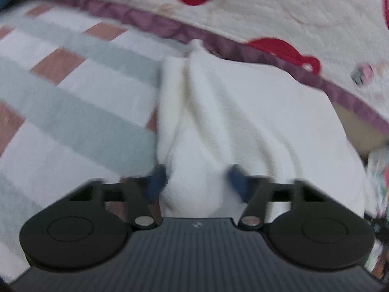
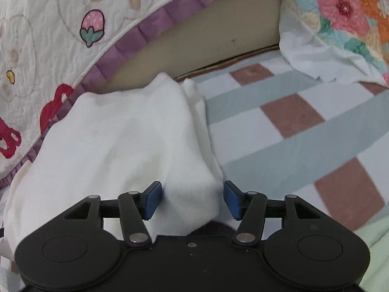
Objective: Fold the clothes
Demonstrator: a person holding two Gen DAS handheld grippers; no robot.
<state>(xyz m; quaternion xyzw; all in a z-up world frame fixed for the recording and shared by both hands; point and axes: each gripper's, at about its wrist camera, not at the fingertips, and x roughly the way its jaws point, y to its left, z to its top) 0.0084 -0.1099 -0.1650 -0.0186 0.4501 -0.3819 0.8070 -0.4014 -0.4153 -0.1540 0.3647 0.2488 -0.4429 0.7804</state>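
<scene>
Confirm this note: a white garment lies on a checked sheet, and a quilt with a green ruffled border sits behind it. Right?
One slip: the quilt's ruffled border is purple, not green, as the right wrist view shows. The white garment does lie on the checked sheet.

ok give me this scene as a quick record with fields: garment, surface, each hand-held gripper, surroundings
garment: white fleece garment, partly folded, lying flat
surface: checked blanket
left hand-held gripper: white fabric bunched between its pads
right hand-held gripper: open, a fold of the garment between its pads, not pinched
surroundings: strawberry quilt behind the garment; floral pillow far corner
</scene>
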